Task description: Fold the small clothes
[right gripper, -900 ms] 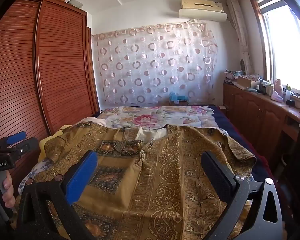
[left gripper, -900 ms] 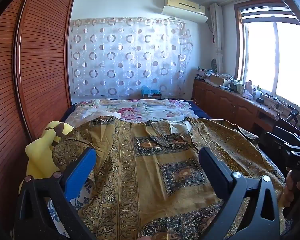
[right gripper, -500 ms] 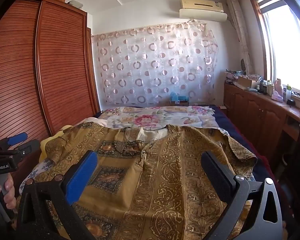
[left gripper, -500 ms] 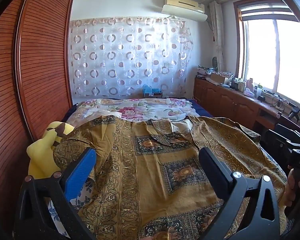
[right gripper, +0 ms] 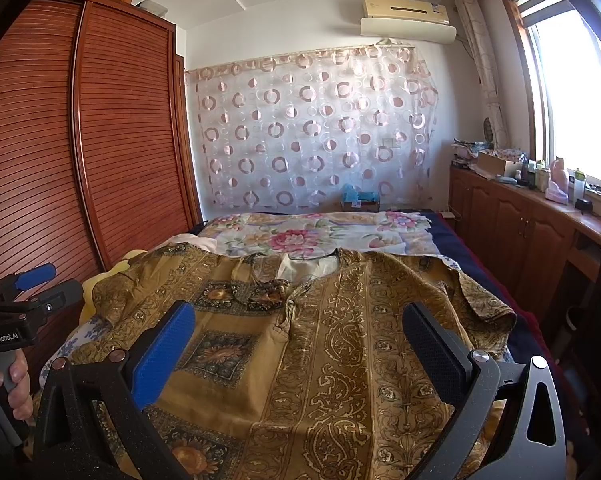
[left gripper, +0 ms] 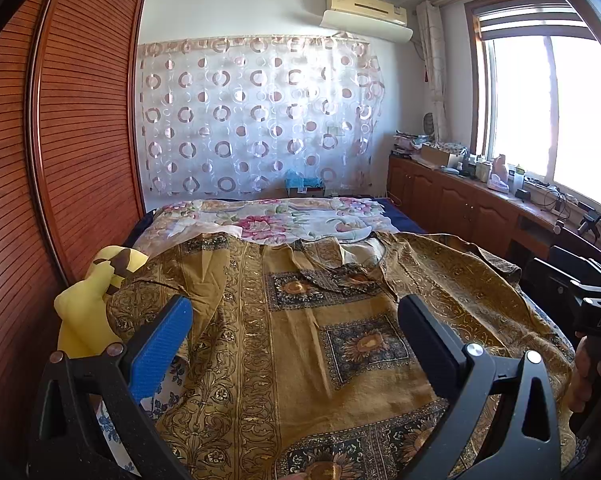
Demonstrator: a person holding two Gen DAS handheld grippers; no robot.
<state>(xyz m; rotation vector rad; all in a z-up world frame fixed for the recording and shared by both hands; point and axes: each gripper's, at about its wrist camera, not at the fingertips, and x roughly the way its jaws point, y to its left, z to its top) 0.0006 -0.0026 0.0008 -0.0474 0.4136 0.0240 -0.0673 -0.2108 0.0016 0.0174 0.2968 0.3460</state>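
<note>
A golden-brown patterned shirt [left gripper: 300, 340] [right gripper: 340, 340] lies spread flat across the near end of the bed, collar toward the far wall, short sleeves out to either side. My left gripper [left gripper: 294, 312] hovers open above the shirt's left half, nothing between its fingers. My right gripper [right gripper: 298, 318] hovers open above the shirt's right half, also holding nothing. In the right wrist view the left gripper [right gripper: 40, 288] shows at the left edge, held by a hand [right gripper: 12, 384]. The right gripper's body [left gripper: 580, 292] shows at the right edge of the left wrist view.
A floral bedsheet [left gripper: 268, 220] covers the far bed. A yellow plush toy [left gripper: 88, 308] lies at the bed's left edge beside the wooden louvred wardrobe [left gripper: 60, 160]. A wooden cabinet [right gripper: 520, 220] with clutter runs under the window on the right.
</note>
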